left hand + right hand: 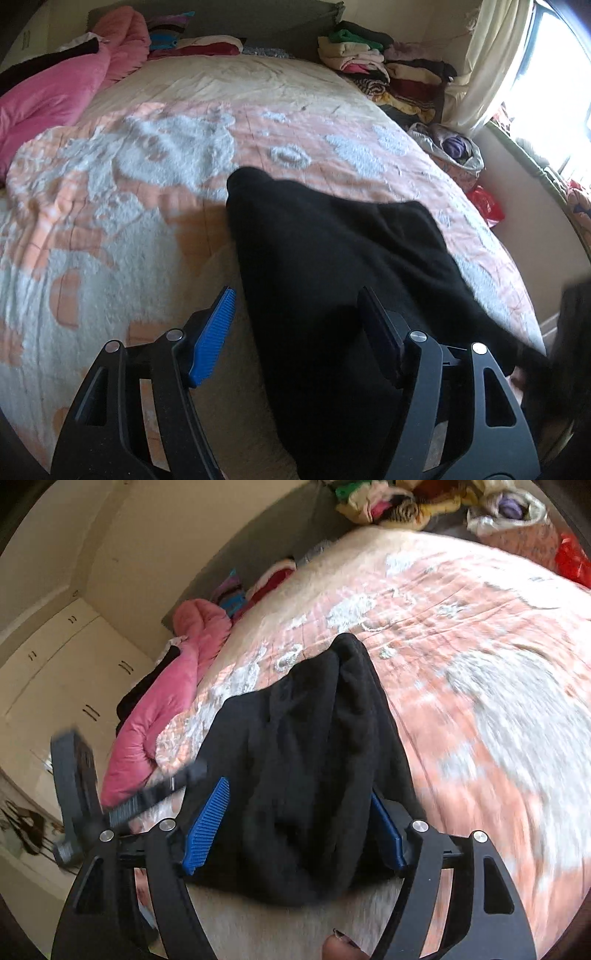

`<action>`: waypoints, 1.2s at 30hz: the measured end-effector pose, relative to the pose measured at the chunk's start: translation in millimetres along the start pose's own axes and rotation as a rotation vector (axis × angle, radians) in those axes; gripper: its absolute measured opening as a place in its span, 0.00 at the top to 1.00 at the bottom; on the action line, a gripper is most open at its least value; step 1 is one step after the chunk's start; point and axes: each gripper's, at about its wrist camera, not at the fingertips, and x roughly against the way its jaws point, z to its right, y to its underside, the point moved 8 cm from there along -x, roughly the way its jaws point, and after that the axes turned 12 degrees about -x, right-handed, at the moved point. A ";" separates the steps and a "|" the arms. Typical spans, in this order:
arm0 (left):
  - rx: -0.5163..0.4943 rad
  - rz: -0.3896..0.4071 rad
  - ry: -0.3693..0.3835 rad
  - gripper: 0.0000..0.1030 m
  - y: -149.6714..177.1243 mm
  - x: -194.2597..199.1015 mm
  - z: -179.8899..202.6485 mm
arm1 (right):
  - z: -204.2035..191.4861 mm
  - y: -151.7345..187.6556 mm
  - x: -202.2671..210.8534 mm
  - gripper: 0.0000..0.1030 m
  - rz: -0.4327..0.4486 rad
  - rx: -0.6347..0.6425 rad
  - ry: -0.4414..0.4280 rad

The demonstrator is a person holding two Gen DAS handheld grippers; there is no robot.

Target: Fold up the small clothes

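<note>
The left gripper is open, its blue pads apart, with the black cloth lying loose between them. The right gripper is open too, around the same cloth. The cloth lies on the peach bedspread. A pink blanket sits at ten o'clock.

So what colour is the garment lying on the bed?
Black garment, plain; clearest in the right wrist view.

Blown-out window daylight; motion blur, fisheye bending at edges.
</note>
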 end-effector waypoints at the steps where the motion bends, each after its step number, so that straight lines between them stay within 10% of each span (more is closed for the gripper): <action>1: 0.001 -0.003 0.005 0.42 1.5 -0.8 -0.1 | 2.5 -10.6 -6.2 0.31 -0.013 -0.020 0.015; 8: -0.013 -0.009 0.017 0.42 3.4 -3.3 5.4 | -7.6 -30.8 -31.1 0.87 -0.068 0.082 0.071; 16: -0.069 0.006 0.035 0.42 3.3 3.5 27.8 | -18.9 -46.9 -17.0 0.87 0.018 0.307 0.185; 36: -0.082 -0.012 0.011 0.40 19.8 7.6 24.6 | 23.0 -19.2 11.7 0.62 0.145 0.240 0.339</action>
